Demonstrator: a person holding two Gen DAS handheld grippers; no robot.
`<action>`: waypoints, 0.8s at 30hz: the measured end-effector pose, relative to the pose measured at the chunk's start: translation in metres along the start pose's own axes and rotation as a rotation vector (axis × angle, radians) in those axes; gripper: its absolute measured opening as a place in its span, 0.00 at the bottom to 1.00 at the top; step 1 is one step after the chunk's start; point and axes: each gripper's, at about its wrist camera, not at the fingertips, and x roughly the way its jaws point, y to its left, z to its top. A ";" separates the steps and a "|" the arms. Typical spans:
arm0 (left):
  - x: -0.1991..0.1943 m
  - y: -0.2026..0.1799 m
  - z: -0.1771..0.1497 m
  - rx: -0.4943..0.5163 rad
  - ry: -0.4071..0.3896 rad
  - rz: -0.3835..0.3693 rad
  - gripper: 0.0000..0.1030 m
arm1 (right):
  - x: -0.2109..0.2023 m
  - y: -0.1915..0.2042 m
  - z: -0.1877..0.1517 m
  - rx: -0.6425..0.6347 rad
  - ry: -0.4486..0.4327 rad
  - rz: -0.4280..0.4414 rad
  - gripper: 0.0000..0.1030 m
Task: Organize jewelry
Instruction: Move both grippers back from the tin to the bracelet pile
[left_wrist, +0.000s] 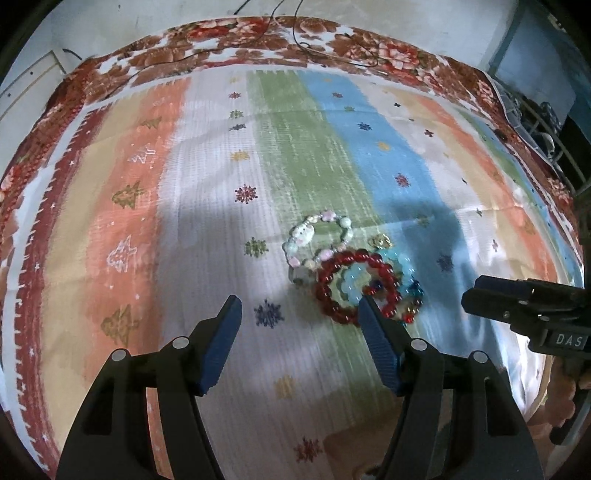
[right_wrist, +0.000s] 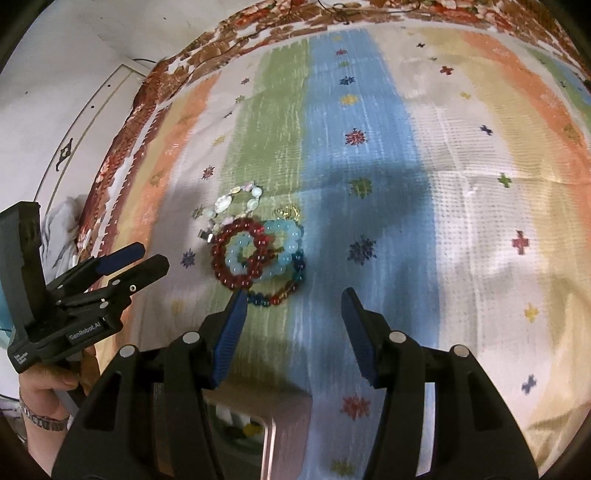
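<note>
Your left gripper (left_wrist: 299, 306) hangs over the striped cloth (left_wrist: 207, 229) with its blue-padded jaws standing apart and nothing between them; the right-hand pad's tip overlaps the near edge of the jewelry heap in this view, though whether it touches the beads you cannot tell from here; your right gripper (right_wrist: 293, 299) is likewise spread with nothing caught, its left pad's tip lying just at the near rim of the same heap. The jewelry sits in one tangled cluster on the green and white stripes, ahead of both tools: a red bead bracelet (right_wrist: 240, 254) lies on top, overlapping a pale blue bead bracelet (right_wrist: 284, 251); a pastel charm bracelet (left_wrist: 314, 236) (pink, white and mint pieces, with one larger white charm) rests at the far left of the pile, touching the red one; a strand of mixed dark blue and red beads (right_wrist: 280, 293) curls along the near right edge; a small gold piece (right_wrist: 286, 212) lies at the far side, just beside the pale blue beads. In the right wrist view your left hand (right_wrist: 48, 391) grips its tool's handle at the lower left, a beaded band on the wrist; a pinkish box (right_wrist: 280, 424) shows at the bottom edge, between the right tool's arms.
</note>
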 end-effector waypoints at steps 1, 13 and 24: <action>0.004 0.001 0.003 0.000 0.004 0.000 0.64 | 0.003 -0.001 0.003 0.005 0.003 0.003 0.53; 0.037 0.019 0.019 -0.015 0.037 0.012 0.61 | 0.042 -0.011 0.027 0.054 0.077 0.000 0.53; 0.049 0.008 0.017 0.026 0.075 -0.011 0.55 | 0.059 -0.003 0.037 0.056 0.087 0.007 0.38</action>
